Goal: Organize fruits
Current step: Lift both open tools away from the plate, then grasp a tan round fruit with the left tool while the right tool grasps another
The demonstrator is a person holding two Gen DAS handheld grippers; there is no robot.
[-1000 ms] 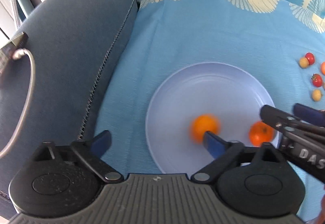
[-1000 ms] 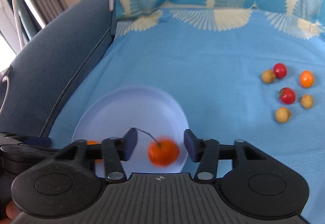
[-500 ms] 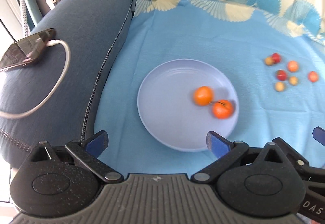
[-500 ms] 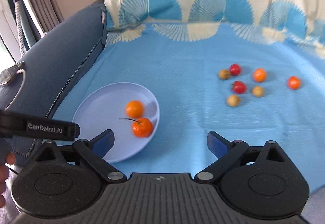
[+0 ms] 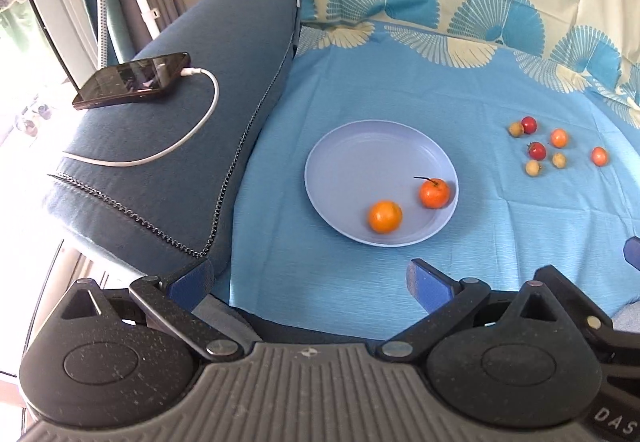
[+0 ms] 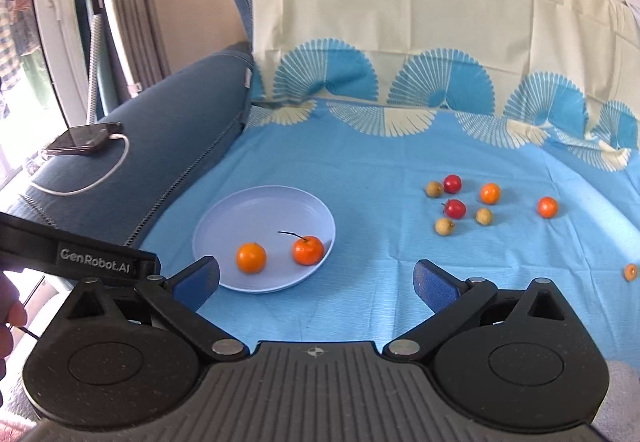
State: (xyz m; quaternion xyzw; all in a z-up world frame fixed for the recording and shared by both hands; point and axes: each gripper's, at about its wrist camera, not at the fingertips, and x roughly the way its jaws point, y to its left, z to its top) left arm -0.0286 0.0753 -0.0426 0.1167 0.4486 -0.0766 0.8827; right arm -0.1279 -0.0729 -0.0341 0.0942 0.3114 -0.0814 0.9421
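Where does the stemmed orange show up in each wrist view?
Left wrist: stemmed orange right of centre, by the plate's right rim.
Right wrist: stemmed orange just left of centre, by the plate's right rim.
Shared landmark: the plain orange to its lower left.

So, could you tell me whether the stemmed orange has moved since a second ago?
Yes. The stemmed orange sat between the right claw's fingers; now it lies free by the plate's right rim.
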